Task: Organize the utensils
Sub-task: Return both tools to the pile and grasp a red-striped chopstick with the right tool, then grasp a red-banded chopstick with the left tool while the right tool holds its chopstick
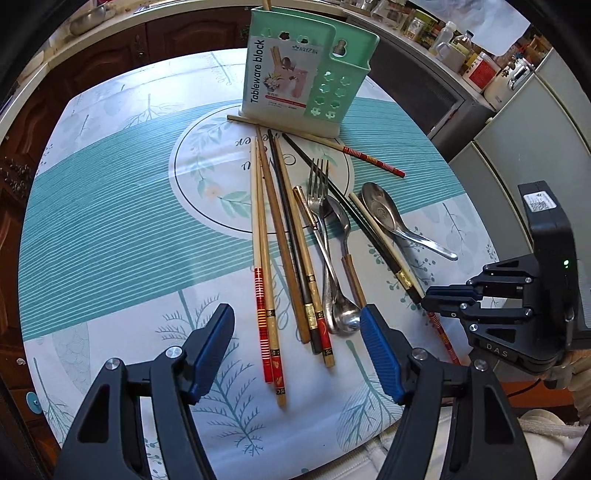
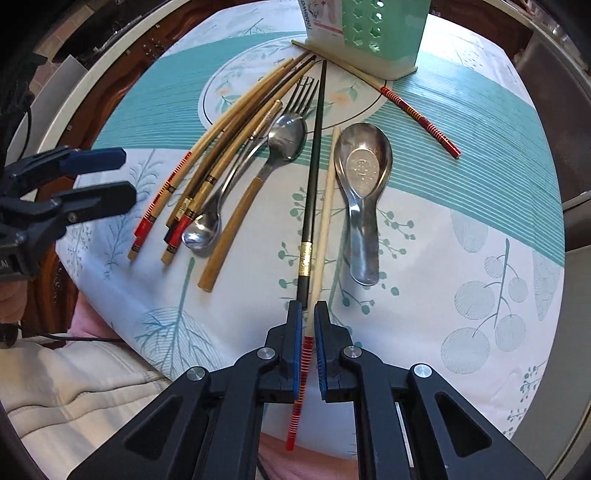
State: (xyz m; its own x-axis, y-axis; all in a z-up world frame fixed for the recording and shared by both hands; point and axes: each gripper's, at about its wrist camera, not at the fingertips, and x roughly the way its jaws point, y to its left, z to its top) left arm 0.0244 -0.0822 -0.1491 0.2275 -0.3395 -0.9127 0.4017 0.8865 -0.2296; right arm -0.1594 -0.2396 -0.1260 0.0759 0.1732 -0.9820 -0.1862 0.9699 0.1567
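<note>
Chopsticks (image 1: 280, 236) of wood and steel spoons (image 2: 364, 162) lie mid-frame; right gripper (image 2: 307, 314) clamps a striped chopstick (image 2: 301, 373), left gripper (image 1: 295, 325) gapes

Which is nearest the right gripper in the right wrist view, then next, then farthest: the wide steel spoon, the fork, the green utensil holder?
1. Wide steel spoon, just right of the right gripper, mid-table.
2. Fork, further up, left of centre.
3. Green utensil holder, at the table's far edge.
</note>
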